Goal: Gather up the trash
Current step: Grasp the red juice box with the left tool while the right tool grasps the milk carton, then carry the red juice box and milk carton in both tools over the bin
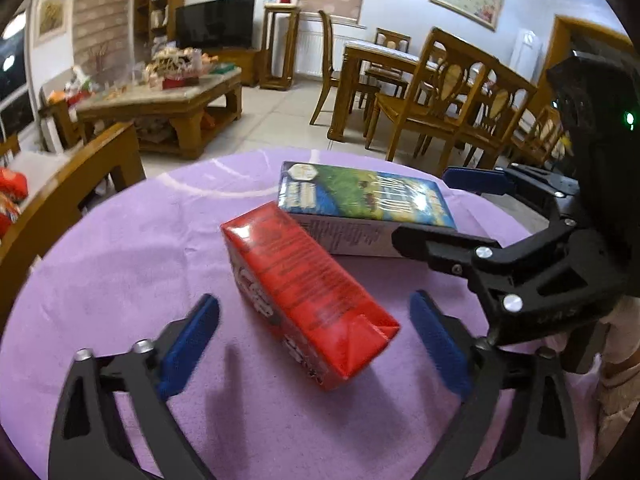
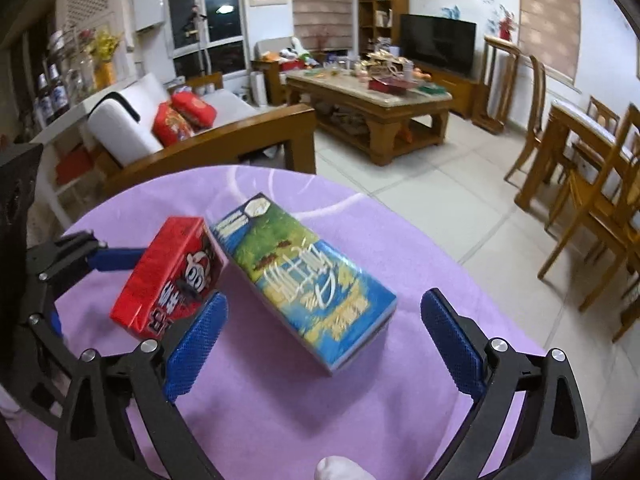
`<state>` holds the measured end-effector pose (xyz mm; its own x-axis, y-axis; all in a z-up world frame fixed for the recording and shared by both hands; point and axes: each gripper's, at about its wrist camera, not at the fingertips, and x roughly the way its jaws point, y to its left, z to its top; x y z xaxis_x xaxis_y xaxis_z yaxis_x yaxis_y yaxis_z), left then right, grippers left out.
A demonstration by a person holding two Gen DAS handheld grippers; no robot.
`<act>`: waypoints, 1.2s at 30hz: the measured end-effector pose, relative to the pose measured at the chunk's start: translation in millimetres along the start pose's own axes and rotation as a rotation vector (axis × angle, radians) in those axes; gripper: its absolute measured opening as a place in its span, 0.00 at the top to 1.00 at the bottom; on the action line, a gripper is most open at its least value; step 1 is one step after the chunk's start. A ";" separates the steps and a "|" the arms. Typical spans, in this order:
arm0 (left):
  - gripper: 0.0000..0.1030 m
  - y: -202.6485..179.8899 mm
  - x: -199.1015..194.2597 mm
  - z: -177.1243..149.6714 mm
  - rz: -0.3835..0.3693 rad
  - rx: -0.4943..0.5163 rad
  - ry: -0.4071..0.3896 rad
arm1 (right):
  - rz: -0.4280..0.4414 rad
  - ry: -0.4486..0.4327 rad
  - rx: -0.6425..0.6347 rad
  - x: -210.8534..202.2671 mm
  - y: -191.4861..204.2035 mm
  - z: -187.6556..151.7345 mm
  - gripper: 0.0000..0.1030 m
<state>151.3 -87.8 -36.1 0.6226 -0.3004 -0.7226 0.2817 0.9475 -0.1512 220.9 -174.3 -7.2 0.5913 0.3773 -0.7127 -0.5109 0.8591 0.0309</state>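
Observation:
A red drink carton lies on the round table with a purple cloth, its far end against a blue-green carton. My left gripper is open, its blue pads on either side of the red carton's near end, apart from it. In the right wrist view my right gripper is open around the near end of the blue-green carton, with the red carton to its left. The right gripper also shows in the left wrist view, astride the blue-green carton.
Beyond the purple table stand a wooden sofa with red cushions, a cluttered coffee table, a TV and a dining table with chairs. The floor is pale tile.

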 end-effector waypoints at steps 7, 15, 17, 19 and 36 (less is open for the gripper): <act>0.57 25.7 2.1 -0.4 -0.042 -0.091 0.021 | 0.046 0.044 -0.067 44.8 11.5 15.6 0.08; 0.69 37.8 -6.1 1.7 -0.018 -0.082 0.018 | 0.077 0.061 0.012 45.1 27.0 17.4 0.52; 0.69 36.9 -9.2 2.1 -0.025 -0.077 0.007 | 0.079 0.055 0.002 40.9 38.9 14.9 0.52; 0.69 35.9 -13.0 2.3 -0.030 -0.068 -0.009 | 0.055 0.045 0.004 32.9 50.1 10.3 0.52; 0.69 -18.4 -92.1 -6.4 -0.076 0.053 -0.303 | 0.053 -0.306 0.426 -152.2 84.9 -85.7 0.52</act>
<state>84.1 -76.9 29.0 0.7853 -0.3963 -0.4757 0.3681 0.9166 -0.1560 34.1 -188.5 43.8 0.7590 0.4535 -0.4671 -0.2843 0.8763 0.3888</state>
